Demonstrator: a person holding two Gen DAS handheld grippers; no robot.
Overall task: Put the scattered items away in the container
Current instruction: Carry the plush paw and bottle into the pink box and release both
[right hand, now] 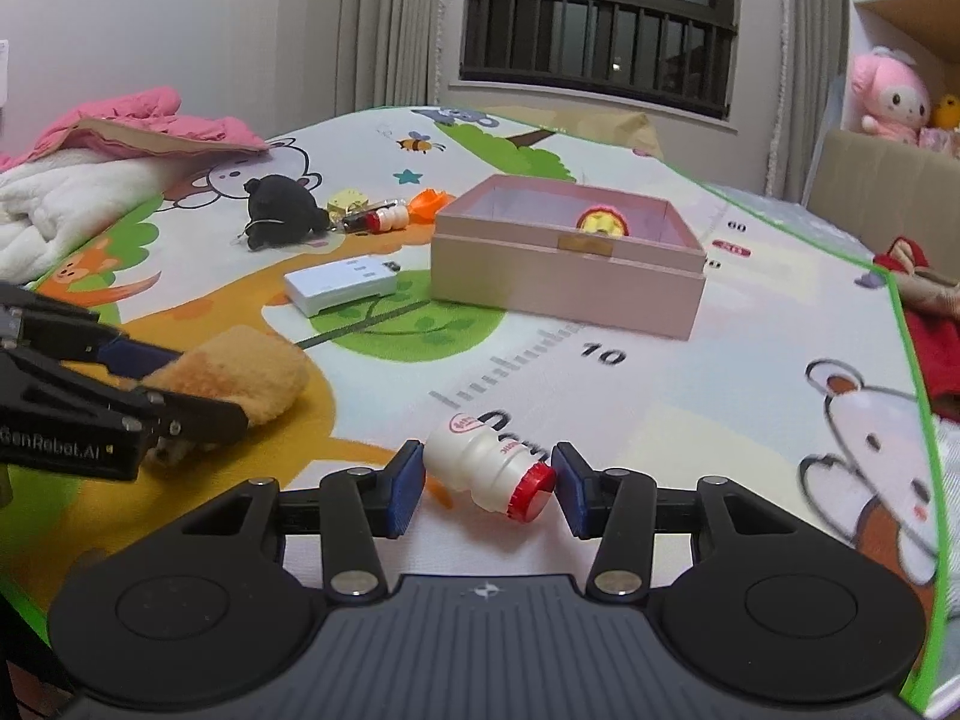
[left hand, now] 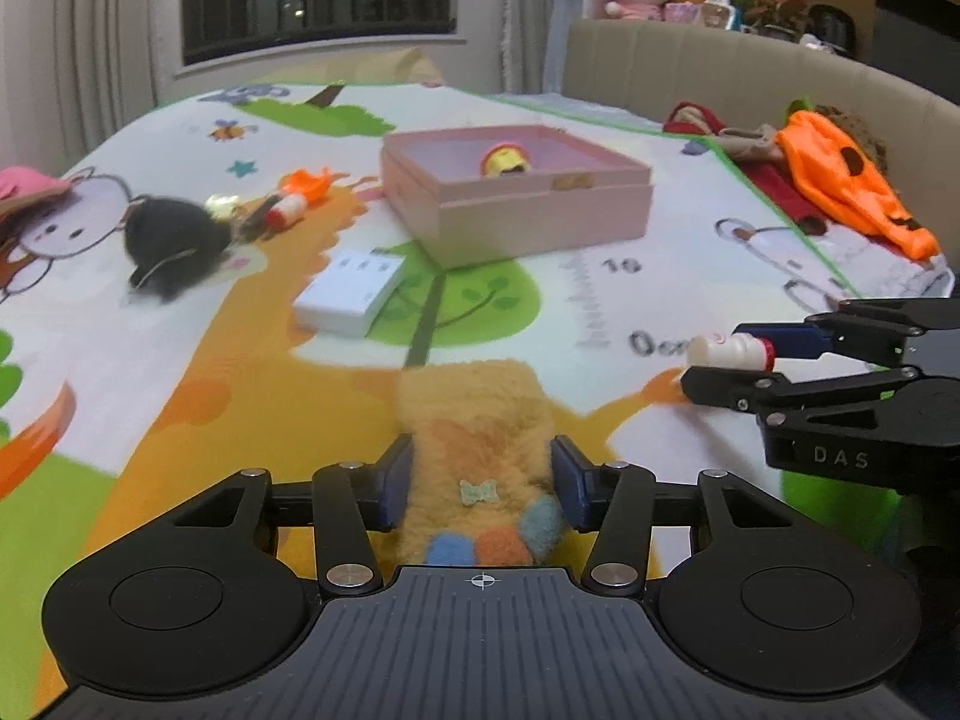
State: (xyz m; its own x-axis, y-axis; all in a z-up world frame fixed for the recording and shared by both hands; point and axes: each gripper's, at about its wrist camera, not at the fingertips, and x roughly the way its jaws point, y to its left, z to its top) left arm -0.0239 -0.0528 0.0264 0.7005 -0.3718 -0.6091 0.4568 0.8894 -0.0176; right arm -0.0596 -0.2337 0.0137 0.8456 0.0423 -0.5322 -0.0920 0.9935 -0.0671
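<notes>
A pink open box (left hand: 522, 204) (right hand: 570, 276) stands on the play mat with a small yellow-red toy (left hand: 507, 161) (right hand: 602, 222) inside. My left gripper (left hand: 483, 483) (right hand: 180, 390) is shut on an orange fuzzy plush (left hand: 474, 426) (right hand: 240, 369) that lies on the mat. My right gripper (right hand: 487, 489) (left hand: 720, 357) has its jaws touching both sides of a small white bottle with a red cap (right hand: 489, 468) (left hand: 729, 353), which lies on the mat.
On the mat lie a white flat box (left hand: 354, 291) (right hand: 339, 285), a black plush (left hand: 171, 243) (right hand: 279, 210), a second small bottle (left hand: 288, 210) (right hand: 384, 219), a gold item (right hand: 348, 201) and an orange toy (left hand: 309, 183) (right hand: 429, 202). Clothes lie at the mat's edges (left hand: 840, 180) (right hand: 90, 162).
</notes>
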